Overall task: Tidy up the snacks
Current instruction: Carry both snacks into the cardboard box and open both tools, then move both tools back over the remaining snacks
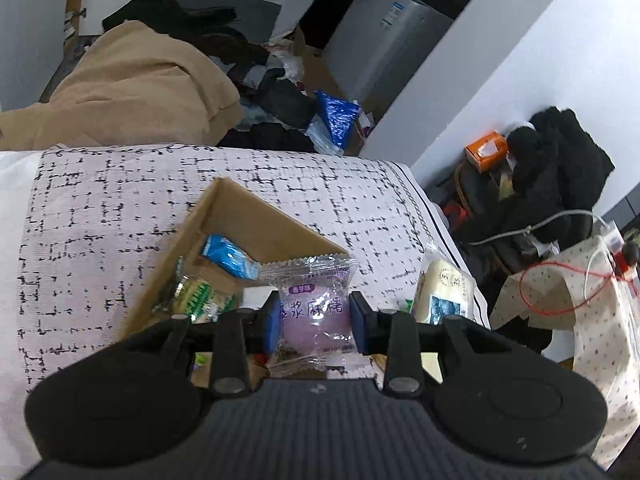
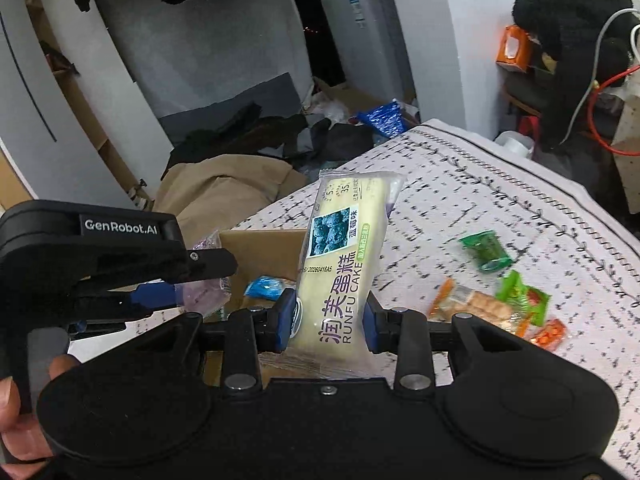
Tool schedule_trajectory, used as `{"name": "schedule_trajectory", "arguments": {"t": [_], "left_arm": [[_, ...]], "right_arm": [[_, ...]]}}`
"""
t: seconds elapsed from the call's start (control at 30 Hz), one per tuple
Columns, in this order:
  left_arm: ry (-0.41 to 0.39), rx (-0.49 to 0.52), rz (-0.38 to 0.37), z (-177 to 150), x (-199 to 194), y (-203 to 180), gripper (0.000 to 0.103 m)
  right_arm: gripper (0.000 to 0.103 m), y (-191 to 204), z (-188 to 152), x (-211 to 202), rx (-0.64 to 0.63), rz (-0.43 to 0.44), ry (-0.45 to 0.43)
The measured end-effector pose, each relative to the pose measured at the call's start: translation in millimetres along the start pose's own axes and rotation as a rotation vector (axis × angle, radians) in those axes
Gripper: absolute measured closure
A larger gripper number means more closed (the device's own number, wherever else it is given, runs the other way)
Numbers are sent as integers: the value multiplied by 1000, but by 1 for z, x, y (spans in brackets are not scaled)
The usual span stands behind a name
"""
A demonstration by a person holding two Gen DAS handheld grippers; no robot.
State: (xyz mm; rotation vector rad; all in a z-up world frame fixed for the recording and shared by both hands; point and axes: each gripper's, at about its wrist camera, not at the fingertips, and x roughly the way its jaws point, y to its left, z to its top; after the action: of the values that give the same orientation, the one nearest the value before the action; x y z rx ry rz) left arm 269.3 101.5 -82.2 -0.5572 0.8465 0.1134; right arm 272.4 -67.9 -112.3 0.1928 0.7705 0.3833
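My left gripper [image 1: 314, 320] is shut on a clear packet with a purple mochi [image 1: 316, 320] and holds it over the near edge of an open cardboard box [image 1: 224, 208]. The box holds a blue packet [image 1: 230, 258] and a green-and-white packet [image 1: 196, 300]. My right gripper [image 2: 330, 318] is shut on a pale yellow Runfu cake packet [image 2: 344, 256], held upright just right of the box [image 2: 264, 248]. That cake also shows in the left wrist view [image 1: 444, 292]. The left gripper [image 2: 160, 296] with the mochi shows in the right wrist view.
Loose snacks lie on the patterned tablecloth [image 2: 480, 200]: a green packet [image 2: 486, 250], a cracker packet [image 2: 472, 302], a green-red packet [image 2: 524, 298], an orange packet [image 2: 550, 334]. Beyond the table edge are a tan coat [image 1: 132, 88], dark clothes and a dotted bag [image 1: 592, 320].
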Motion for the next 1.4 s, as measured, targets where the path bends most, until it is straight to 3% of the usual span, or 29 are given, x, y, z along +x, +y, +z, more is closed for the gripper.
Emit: {"name": "schedule_trajectory", "arguments": {"t": [0.33,0.5,0.7,0.77,1.03,1.2,1.4], "left_arm": [[27,-52,18,14,6,25,68],[20,-74,43,16,8,30,53],[27,-93,52,17,11,34,42],[26,-92,61,17,11,34,34],[42,-42,63,11,16,20,20],[56,0,56,3,19,7,19],[64,8,33,-7,21,-5,18]], "right_arm": [[69,24,-3,18,-6,47,36],[68,33,-8,26,-6,76,66],[55,32,-12,27,-7,92,94],[53,27,-13,24,0,85,90],[36,-1,-17,6,20,18,67],[24,-23,-20,-7,32,-28,43],[21,-50,-23,-17,52,-67,30]]}}
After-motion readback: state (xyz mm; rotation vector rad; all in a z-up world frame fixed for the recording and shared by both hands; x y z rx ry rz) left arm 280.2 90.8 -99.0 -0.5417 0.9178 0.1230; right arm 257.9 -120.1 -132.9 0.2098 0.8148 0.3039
